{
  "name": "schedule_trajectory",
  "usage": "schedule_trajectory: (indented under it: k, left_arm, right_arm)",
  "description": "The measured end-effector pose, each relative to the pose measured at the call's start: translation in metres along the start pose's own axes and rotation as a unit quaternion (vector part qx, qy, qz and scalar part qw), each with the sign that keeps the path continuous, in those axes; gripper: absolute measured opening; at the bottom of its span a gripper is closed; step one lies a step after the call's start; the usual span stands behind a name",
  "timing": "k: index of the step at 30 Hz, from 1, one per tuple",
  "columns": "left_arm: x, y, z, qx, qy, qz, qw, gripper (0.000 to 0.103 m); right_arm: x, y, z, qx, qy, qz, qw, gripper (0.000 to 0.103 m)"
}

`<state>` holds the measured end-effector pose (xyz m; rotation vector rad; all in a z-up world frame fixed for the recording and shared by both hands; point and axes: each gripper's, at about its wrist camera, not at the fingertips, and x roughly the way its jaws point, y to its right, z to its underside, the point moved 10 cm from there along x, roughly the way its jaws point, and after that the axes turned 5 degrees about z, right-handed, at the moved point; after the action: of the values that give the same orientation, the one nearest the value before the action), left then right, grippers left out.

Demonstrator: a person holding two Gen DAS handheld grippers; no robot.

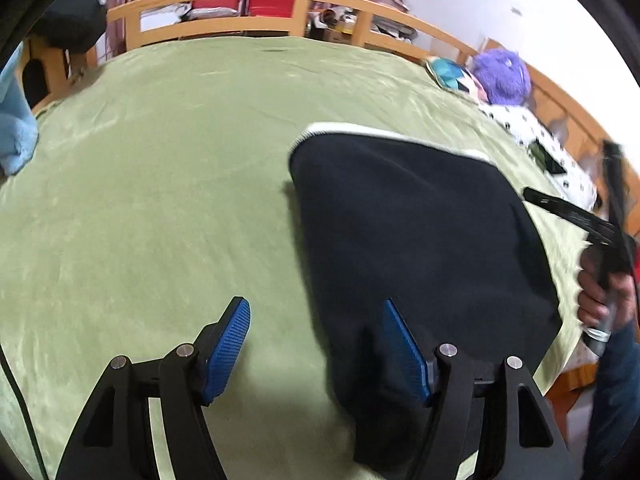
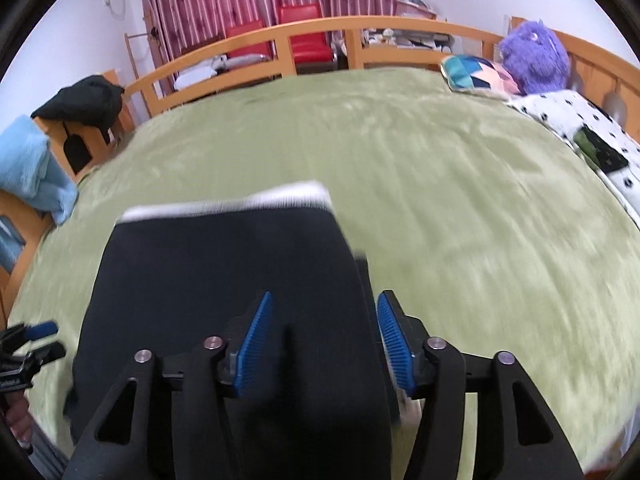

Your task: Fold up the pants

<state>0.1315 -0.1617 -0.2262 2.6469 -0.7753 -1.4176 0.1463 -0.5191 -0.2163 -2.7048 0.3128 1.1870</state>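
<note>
On the green blanket [image 2: 440,200] my folded pants [image 2: 224,280] lie flat; left gripper [image 1: 316,348] and right gripper [image 2: 324,340] both released, empty; fold looks done; next, I'd tidy edges.

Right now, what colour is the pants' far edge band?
White, on dark navy pants; the band shows sharpest in the left wrist view.

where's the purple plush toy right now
In both wrist views the purple plush toy sits at the bed's far right corner against the wooden headboard, beside a colourful pillow.
</note>
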Motion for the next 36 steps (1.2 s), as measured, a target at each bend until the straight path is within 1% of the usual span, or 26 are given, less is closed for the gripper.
schedule_trajectory:
  k: [1,3,4,5,6,7,8,9,11,12,14,15,16,17,19,20,21,22,23,24,25,27,30,33,34,36]
  left_arm:
    - [0.0,-0.005,-0.004,-0.005,0.002,0.001,1.0,0.067]
    - [0.007,-0.013,-0.012,-0.006,0.002,-0.012,0.9999,0.067]
    - [0.01,-0.017,-0.015,-0.007,0.001,-0.019,0.9998,0.067]
    - [0.014,-0.021,-0.018,-0.011,-0.001,-0.021,0.9997,0.067]
    - [0.018,-0.022,-0.02,-0.017,-0.001,-0.017,0.9997,0.067]
    - [0.022,-0.02,-0.023,-0.023,-0.001,-0.011,0.9997,0.064]
    - [0.025,-0.02,-0.027,-0.031,-0.001,0.0,0.9995,0.062]
    - [0.029,-0.018,-0.031,-0.036,-0.001,0.013,0.9993,0.059]
    - [0.036,-0.012,-0.04,-0.047,-0.001,0.026,0.9986,0.059]
    - [0.038,-0.008,-0.047,-0.049,0.003,0.032,0.9983,0.059]
    - [0.044,0.008,-0.064,-0.046,0.012,0.056,0.9973,0.059]
    - [0.047,0.012,-0.069,-0.045,0.015,0.064,0.9969,0.059]
    - [0.051,0.019,-0.078,-0.044,0.019,0.075,0.996,0.059]
    - [0.056,0.025,-0.085,-0.046,0.02,0.083,0.9953,0.059]
    - [0.073,0.039,-0.096,-0.045,0.008,0.106,0.9933,0.06]
    - [0.082,0.044,-0.097,-0.045,0.0,0.109,0.9931,0.06]
    - [0.091,0.044,-0.098,-0.045,-0.004,0.096,0.9943,0.062]
    - [0.101,0.041,-0.098,-0.041,-0.004,0.071,0.9966,0.062]
    - [0.112,0.039,-0.094,-0.034,-0.017,0.053,0.9979,0.062]
    - [0.122,0.039,-0.087,-0.027,-0.044,0.041,0.9978,0.062]
    - [0.122,0.037,-0.084,-0.029,-0.046,0.04,0.9977,0.062]
    - [0.102,0.034,-0.078,-0.037,-0.033,0.047,0.9977,0.062]
    - [0.064,0.037,-0.056,-0.021,-0.02,0.064,0.9975,0.063]
    - [0.032,0.041,-0.015,-0.003,-0.02,0.067,0.9976,0.065]
    - [0.024,0.044,0.009,-0.004,-0.028,0.071,0.9971,0.065]
    - [0.018,0.05,0.039,-0.014,-0.042,0.087,0.9952,0.064]
  right_arm:
    - [0.013,0.0,-0.008,0.01,-0.008,-0.001,1.0,0.058]
    - [0.036,0.0,-0.019,0.027,-0.023,-0.015,0.999,0.058]
    - [0.053,-0.003,-0.021,0.035,-0.046,-0.028,0.998,0.058]
    - [0.062,-0.005,-0.019,0.039,-0.061,-0.04,0.997,0.057]
    - [0.073,-0.009,-0.017,0.045,-0.075,-0.054,0.995,0.053]
    - [0.076,-0.009,-0.018,0.048,-0.075,-0.052,0.995,0.052]
    - [0.075,-0.01,-0.02,0.043,-0.07,-0.051,0.995,0.042]
    - [0.07,-0.01,-0.023,0.034,-0.056,-0.046,0.997,0.029]
    - [0.052,-0.009,-0.03,0.035,-0.02,-0.063,0.997,0.02]
    - [0.042,-0.004,-0.034,0.048,-0.003,-0.069,0.996,0.019]
    - [0.032,0.012,-0.033,0.072,0.013,-0.061,0.995,0.018]
    - [0.034,0.021,-0.028,0.083,0.011,-0.053,0.995,0.018]
    - [0.04,0.027,-0.023,0.093,0.003,-0.05,0.994,0.018]
    - [0.052,0.034,-0.014,0.112,-0.014,-0.053,0.992,0.018]
    - [0.071,0.038,-0.002,0.136,-0.048,-0.057,0.988,0.021]
    - [0.071,0.042,-0.004,0.141,-0.049,-0.055,0.987,0.026]
    - [0.064,0.045,-0.007,0.148,-0.045,-0.051,0.987,0.033]
    - [0.054,0.046,-0.009,0.153,-0.036,-0.046,0.987,0.036]
    - [0.047,0.048,-0.01,0.153,-0.028,-0.039,0.987,0.04]
    - [0.036,0.049,-0.01,0.148,-0.018,-0.03,0.988,0.04]
    - [0.022,0.047,-0.008,0.133,-0.009,-0.022,0.991,0.04]
    - [0.003,0.04,0.002,0.114,-0.006,-0.02,0.993,0.04]
    - [-0.028,0.025,0.027,0.075,-0.004,-0.03,0.997,0.04]
    - [-0.044,0.024,0.062,0.055,-0.012,-0.029,0.998,0.041]
    - [-0.044,0.024,0.077,0.047,-0.023,-0.022,0.998,0.041]
    - [-0.038,0.028,0.109,0.03,-0.047,-0.001,0.998,0.041]
